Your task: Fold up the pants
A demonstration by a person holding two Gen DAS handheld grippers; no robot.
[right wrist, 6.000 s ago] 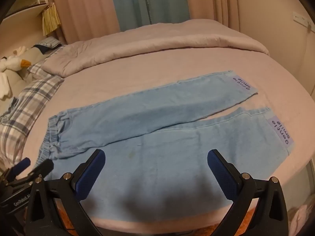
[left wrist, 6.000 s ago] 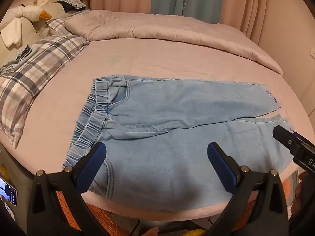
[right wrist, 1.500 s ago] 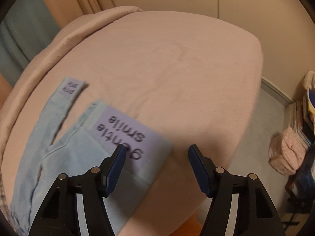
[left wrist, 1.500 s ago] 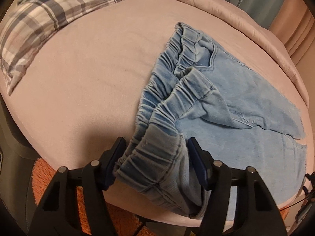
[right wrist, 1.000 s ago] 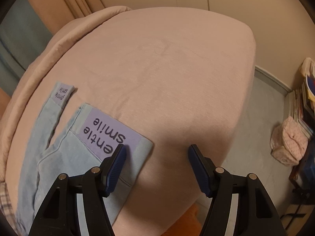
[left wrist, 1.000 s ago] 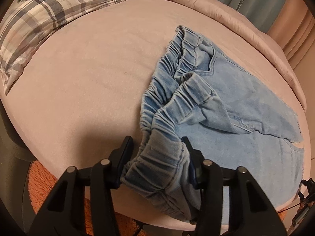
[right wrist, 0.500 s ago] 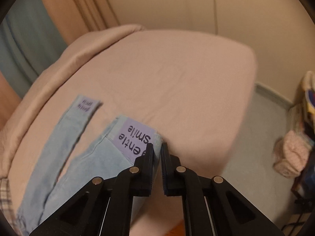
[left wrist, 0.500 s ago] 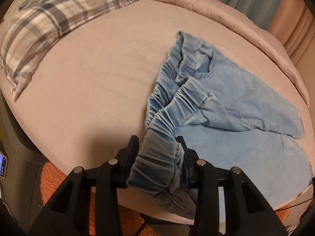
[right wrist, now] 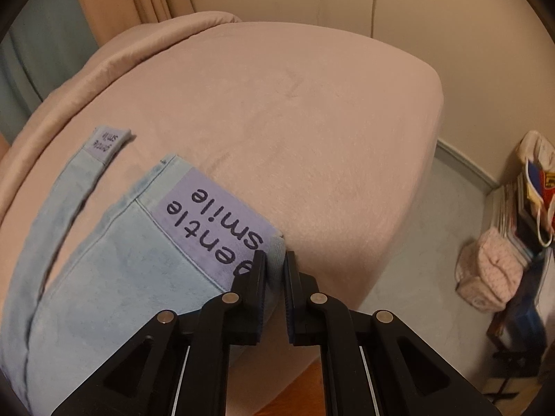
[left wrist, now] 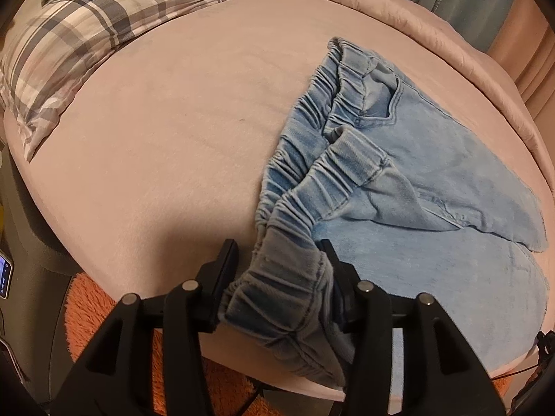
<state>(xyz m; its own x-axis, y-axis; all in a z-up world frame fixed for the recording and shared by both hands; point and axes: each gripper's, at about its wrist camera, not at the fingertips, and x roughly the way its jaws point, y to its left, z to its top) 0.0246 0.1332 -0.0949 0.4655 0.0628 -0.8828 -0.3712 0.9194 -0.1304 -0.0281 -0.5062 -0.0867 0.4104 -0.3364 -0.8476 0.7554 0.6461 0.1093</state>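
Light-blue pants [left wrist: 433, 187] flat on pink bed [left wrist: 173, 121], left gripper [left wrist: 279, 260] jaws just eased wider, bunched elastic waistband [left wrist: 288, 277] still between its 2 pads, right gripper [right wrist: 275, 263] clamped tight on near leg hem [right wrist: 215, 222] at bed corner

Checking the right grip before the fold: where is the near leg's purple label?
In the right wrist view the purple label lies at the near leg's hem, left of centre on the bed, its near end under the right gripper.
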